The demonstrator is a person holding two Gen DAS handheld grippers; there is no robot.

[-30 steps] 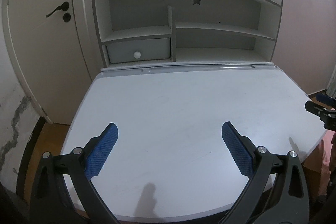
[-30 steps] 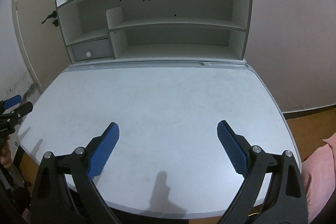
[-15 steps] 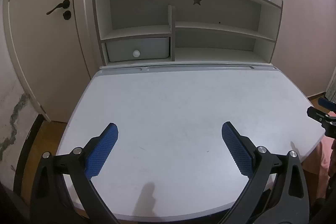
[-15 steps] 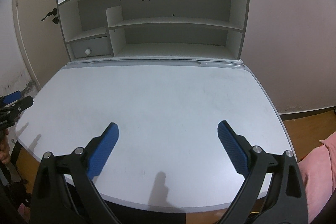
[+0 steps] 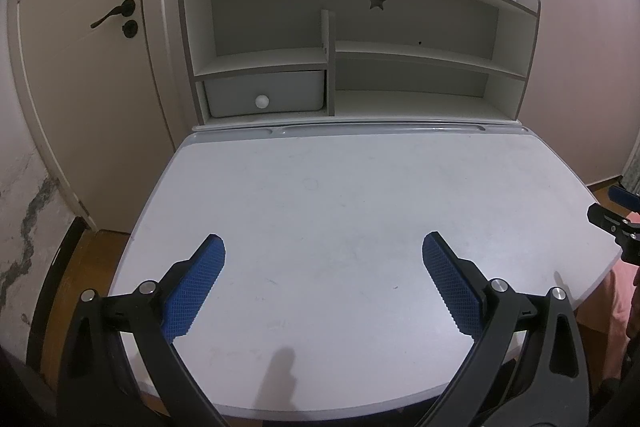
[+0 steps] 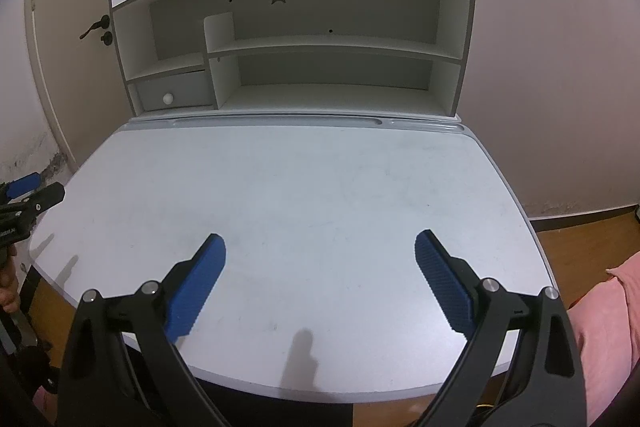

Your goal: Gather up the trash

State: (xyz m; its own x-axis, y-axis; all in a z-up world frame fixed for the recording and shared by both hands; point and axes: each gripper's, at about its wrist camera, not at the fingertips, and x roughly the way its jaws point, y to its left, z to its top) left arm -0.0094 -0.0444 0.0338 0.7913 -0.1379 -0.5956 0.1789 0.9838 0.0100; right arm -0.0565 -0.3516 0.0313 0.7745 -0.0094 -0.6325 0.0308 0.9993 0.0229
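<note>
I held the left gripper [image 5: 323,259] and right gripper [image 6: 320,257] above the desk [image 5: 340,195] near its front edge, jaws spread wide and empty, saw no trash anywhere, and judged I was searching, with open room up to the shelf unit [image 5: 360,67].
</note>
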